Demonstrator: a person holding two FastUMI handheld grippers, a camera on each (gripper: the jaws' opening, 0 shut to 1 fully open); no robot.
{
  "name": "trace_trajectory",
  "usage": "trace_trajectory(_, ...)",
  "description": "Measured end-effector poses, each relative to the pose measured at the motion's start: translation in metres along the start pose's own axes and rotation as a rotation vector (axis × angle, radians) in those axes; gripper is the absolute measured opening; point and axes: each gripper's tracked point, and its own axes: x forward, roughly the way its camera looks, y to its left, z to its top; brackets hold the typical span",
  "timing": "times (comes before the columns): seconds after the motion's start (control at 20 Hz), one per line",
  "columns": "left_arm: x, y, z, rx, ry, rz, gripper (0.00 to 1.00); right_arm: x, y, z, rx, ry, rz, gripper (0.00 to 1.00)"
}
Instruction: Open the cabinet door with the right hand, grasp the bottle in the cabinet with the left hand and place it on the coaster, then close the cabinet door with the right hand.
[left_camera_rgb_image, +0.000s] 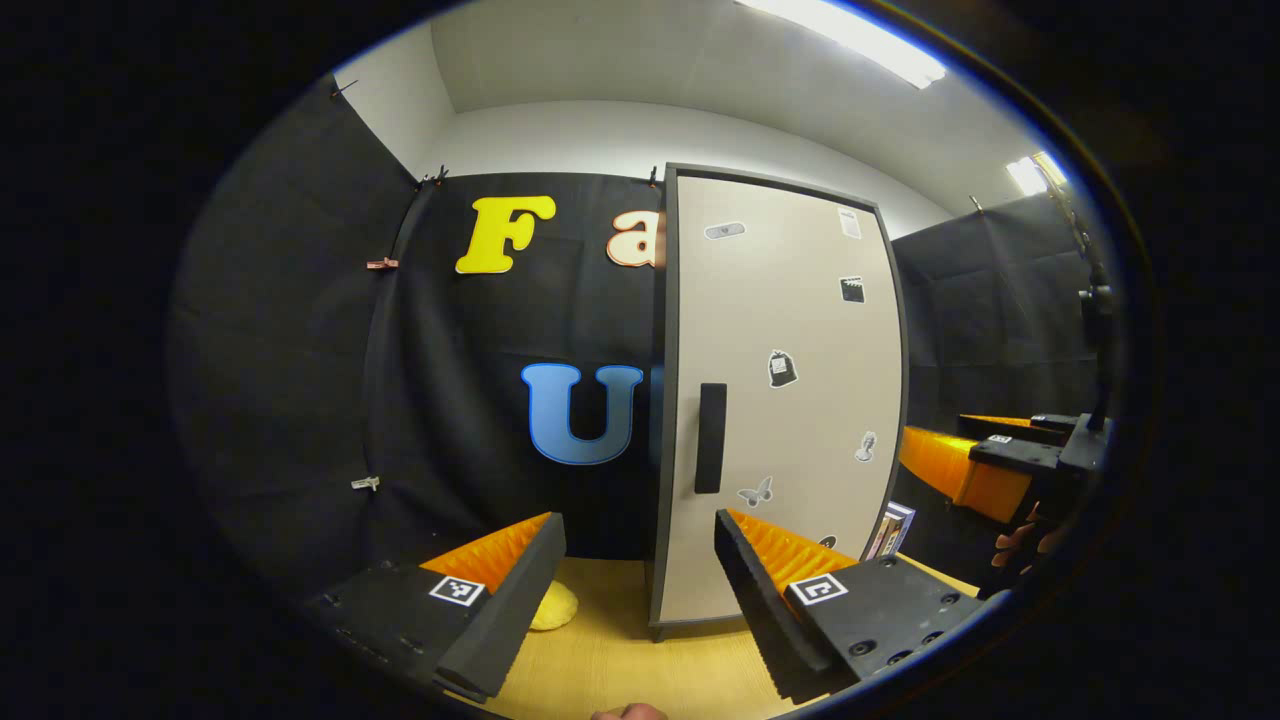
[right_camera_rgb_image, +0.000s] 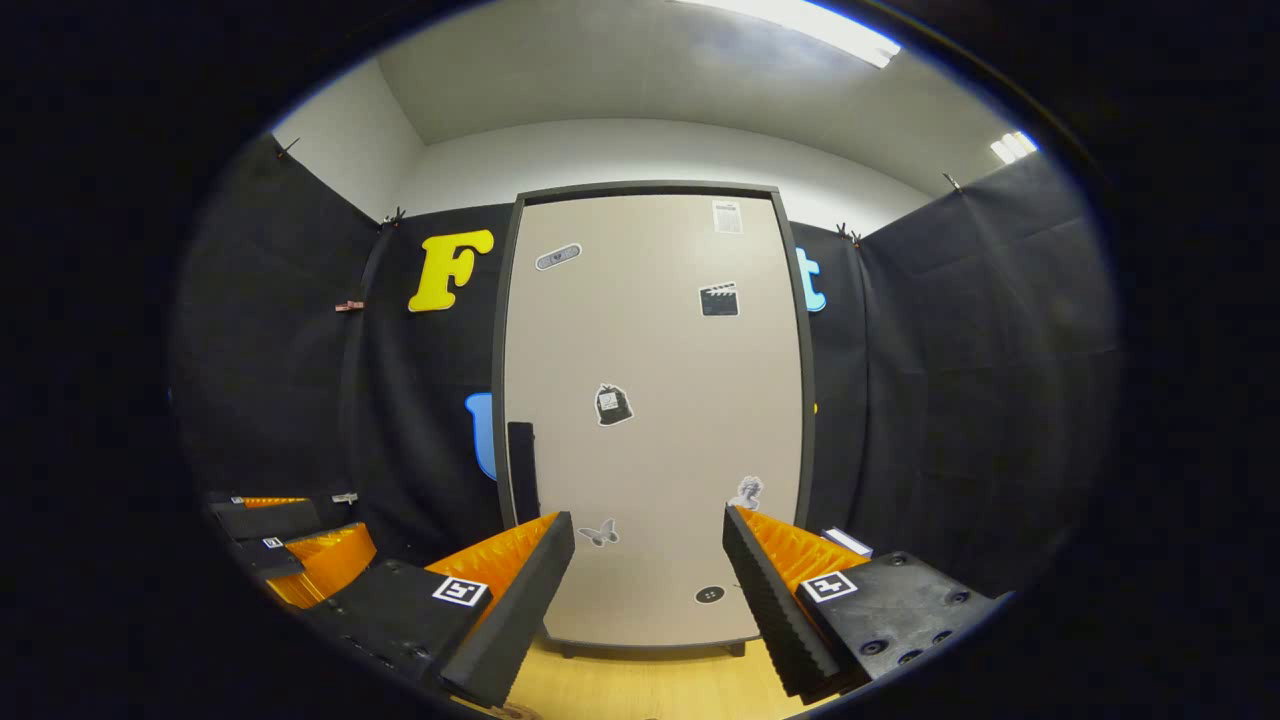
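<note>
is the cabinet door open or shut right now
Shut. The cabinet door sits flush inside its dark frame, nothing of the inside shows, and the black handle is untouched; both grippers hang back, fingers apart.

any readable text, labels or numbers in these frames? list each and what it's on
None can be read.
Cabinet door: stickers, including a paper-like one at the top right corner and a clapperboard; any print is too small to read.
Left gripper and right gripper: square black-and-white marker tags, patterns rather than words.
</note>
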Motion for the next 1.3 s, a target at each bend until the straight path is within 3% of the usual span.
trace_trajectory(0.3, 0.003, 0.03, -0.015, -0.038, 0.031, 0.05, 0.95, 0.047, 0.035, 0.0, 0.022, -0.015, 0.04, 0.97)
trace_trajectory(0.65, 0.001, 0.066, -0.028, 0.001, 0.052, 0.099, 0.94, 0.104, 0.082, -0.013, -0.007, -0.03, 0.082, 0.97)
trace_trajectory(1.0, -0.003, 0.083, -0.03, 0.025, 0.05, 0.113, 0.94, 0.15, 0.124, -0.045, -0.02, 0.025, 0.11, 0.97)
trace_trajectory(1.05, -0.004, 0.085, -0.031, 0.028, 0.052, 0.113, 0.94, 0.156, 0.129, -0.048, -0.025, 0.028, 0.113, 0.92)
trace_trajectory(1.2, -0.007, 0.086, -0.036, 0.013, 0.062, 0.112, 0.94, 0.175, 0.135, -0.058, -0.053, 0.031, 0.086, 0.92)
trace_trajectory(1.25, -0.006, 0.087, -0.037, 0.004, 0.069, 0.114, 0.94, 0.178, 0.137, -0.06, -0.055, 0.031, 0.076, 0.73)
trace_trajectory(1.3, -0.007, 0.088, -0.039, -0.004, 0.075, 0.115, 0.94, 0.182, 0.137, -0.063, -0.059, 0.037, 0.066, 0.66)
